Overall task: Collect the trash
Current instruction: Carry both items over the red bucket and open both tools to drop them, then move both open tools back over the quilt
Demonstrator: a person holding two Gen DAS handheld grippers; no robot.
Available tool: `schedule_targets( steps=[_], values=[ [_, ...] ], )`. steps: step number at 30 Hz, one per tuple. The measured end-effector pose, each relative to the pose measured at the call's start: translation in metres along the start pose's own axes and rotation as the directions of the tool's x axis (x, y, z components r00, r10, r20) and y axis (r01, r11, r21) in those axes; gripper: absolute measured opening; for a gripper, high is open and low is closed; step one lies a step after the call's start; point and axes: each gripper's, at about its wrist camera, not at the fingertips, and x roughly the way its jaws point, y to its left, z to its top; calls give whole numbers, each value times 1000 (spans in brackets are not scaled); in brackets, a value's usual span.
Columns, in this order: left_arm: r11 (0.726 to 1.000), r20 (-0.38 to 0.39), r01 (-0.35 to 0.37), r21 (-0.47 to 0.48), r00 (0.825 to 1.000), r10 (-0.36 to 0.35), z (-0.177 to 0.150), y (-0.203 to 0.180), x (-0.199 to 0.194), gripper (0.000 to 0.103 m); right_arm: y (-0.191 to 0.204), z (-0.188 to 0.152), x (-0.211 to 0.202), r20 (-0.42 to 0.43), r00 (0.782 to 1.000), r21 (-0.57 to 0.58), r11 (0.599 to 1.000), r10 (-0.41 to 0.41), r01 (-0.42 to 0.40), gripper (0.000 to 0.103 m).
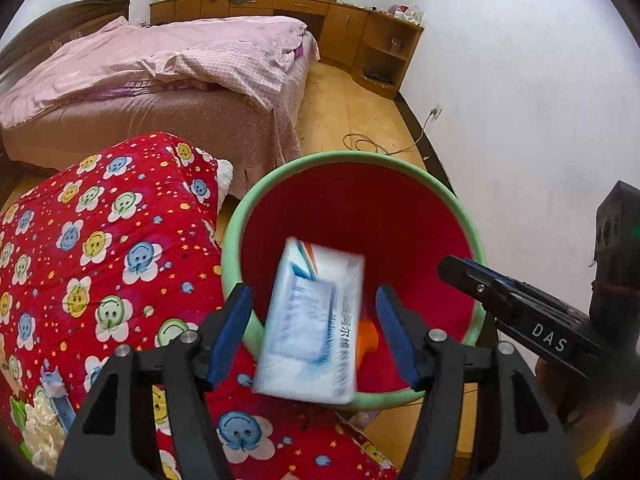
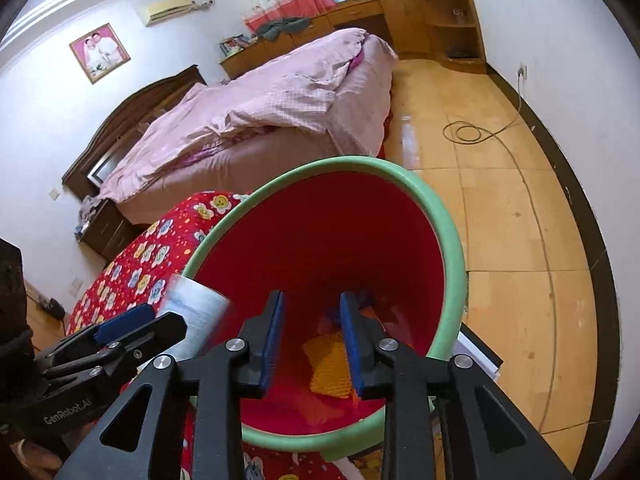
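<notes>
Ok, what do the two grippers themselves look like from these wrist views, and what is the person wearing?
Both are black, angular frames with silver bolts and blue finger pads. The left gripper shows white "GenRobot.AI" lettering on its side in the right wrist view; the right gripper shows "DAS" in white on its side in the left wrist view. A dark sleeve shows behind the left one.

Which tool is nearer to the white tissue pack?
Left. The left tool has the tissue pack between its open fingers, over the green-rimmed red bin. The right tool is empty, off to the pack's side, over the bin's opening.
</notes>
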Motion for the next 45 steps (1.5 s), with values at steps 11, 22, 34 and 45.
schedule_targets(
  steps=[11, 22, 34, 45],
  values=[
    [1000, 1, 14, -23, 1000, -14, -3, 4, -5, 64, -2, -2, -9, 6, 1000, 19, 1000, 5, -6, 47],
    [996, 58, -30, -79, 998, 35, -18, 32, -53, 64, 24, -14, -26, 14, 1000, -5, 1000, 23, -23, 70],
    [981, 127, -108, -159, 983, 129, -43, 86, -116, 65, 81, -32, -33, 10, 997, -48, 996, 80, -79, 75],
    [943, 129, -218, -251, 958, 256, -63, 167, -157, 65, 127, -47, -15, -19, 996, -83, 993, 87, -88, 80]
  ],
)
